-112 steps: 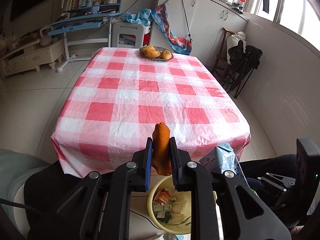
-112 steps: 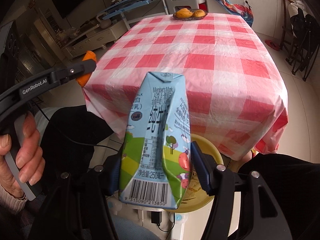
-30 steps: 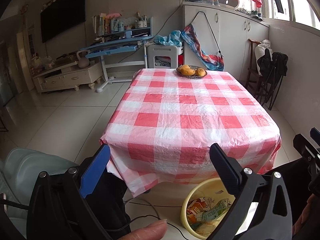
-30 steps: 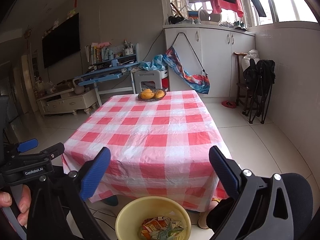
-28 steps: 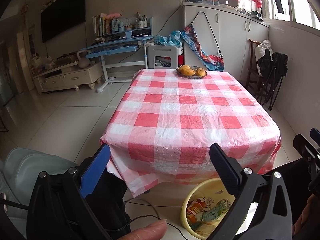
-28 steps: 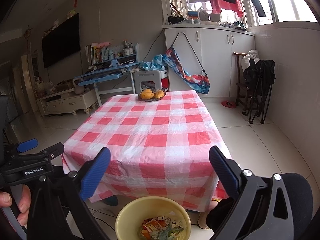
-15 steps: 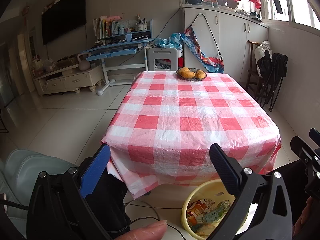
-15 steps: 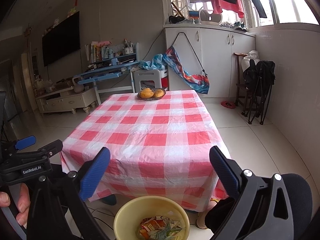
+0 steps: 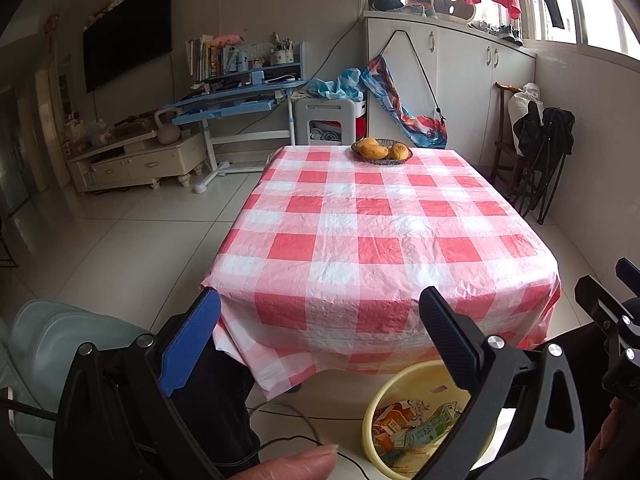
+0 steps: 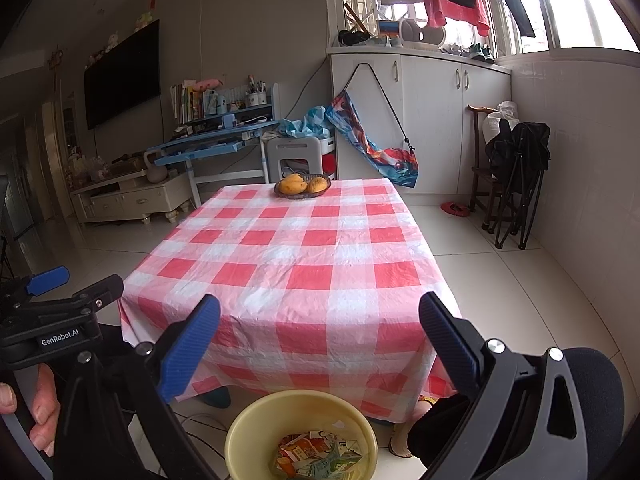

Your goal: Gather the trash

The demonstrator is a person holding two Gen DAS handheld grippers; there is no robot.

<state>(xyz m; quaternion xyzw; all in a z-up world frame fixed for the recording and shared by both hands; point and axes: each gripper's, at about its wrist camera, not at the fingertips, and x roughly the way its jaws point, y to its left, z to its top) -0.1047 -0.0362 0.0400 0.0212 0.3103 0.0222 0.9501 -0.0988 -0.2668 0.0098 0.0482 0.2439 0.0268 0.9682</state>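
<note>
A: Trash (image 10: 316, 454) location, please, then sweep left to right.

B: Crumpled cartons and wrappers lie inside the yellow bin (image 10: 256, 420) on the floor, at the near edge of the table (image 10: 304, 264). In the left wrist view the same bin (image 9: 374, 408) sits lower right, partly hidden by that gripper's right finger.

A: Far left?

B: A wall-mounted TV (image 9: 128, 32), a low cream cabinet (image 9: 136, 164), then a blue desk (image 9: 236, 104) with books and pen pots on its shelf. A pale kettlebell (image 9: 168, 130) stands on the cabinet end.

A: Left gripper?

B: Left gripper (image 9: 320, 336) has its jaws spread wide with nothing between them. A fingertip (image 9: 296, 462) shows at the bottom edge. In the right wrist view it sits at far left, held by a hand (image 10: 24, 412).

A: Centre?

B: Red-and-white checked cloth covers the table. A basket of orange fruit (image 9: 382, 151) rests at the far end; the rest of the cloth is bare.

A: Right gripper?

B: Right gripper (image 10: 320, 336) is likewise spread wide, empty, directly above the bin.

A: Far right?

B: White cupboards (image 10: 432, 120), a colourful bag (image 10: 376, 152) hanging from them, and dark folded chairs (image 10: 516, 184) against the tiled wall.
</note>
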